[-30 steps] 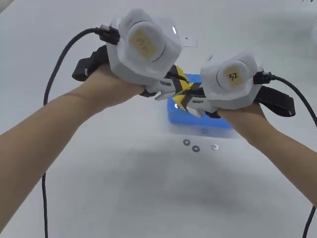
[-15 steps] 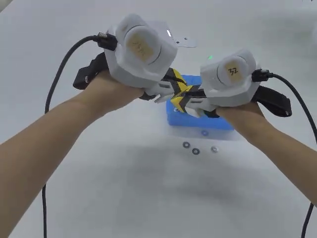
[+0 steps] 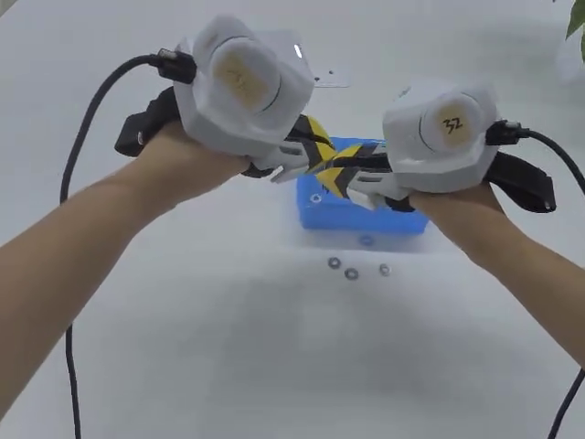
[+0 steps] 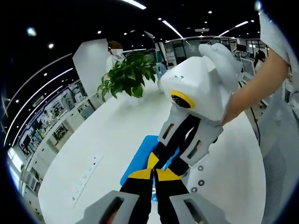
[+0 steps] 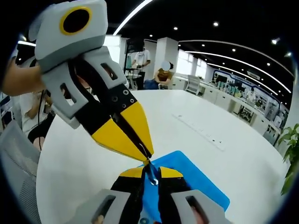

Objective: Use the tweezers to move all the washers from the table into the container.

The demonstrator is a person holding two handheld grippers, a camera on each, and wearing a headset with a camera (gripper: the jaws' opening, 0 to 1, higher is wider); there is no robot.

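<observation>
1. head view: three washers (image 3: 352, 273) lie in a loose row on the white table (image 3: 219, 357), apart from one another, just off the near side of the blue container (image 3: 366, 218).
2. a fourth washer (image 3: 366, 240) sits closer in, just beside the container's near wall; whether it touches the wall cannot be told.
3. one more washer (image 3: 316, 198) lies inside the container, close to its left wall.
4. above the container the two grippers meet nose to nose, the left gripper (image 3: 318, 151) reaching in from the left and the right gripper (image 3: 343, 178) from the right, their yellow tips almost touching.
5. right gripper view: the right gripper's jaws are drawn close on a thin metal piece, the tweezers (image 5: 150, 171), which stands between the yellow tips with the blue container behind it.
6. in the same view the left gripper's jaws are pressed together into a point that meets the upper end of the tweezers; whether they pinch it cannot be told.
7. left gripper view: a leafy plant (image 4: 124, 80) stands by the far edge of the table.
</observation>
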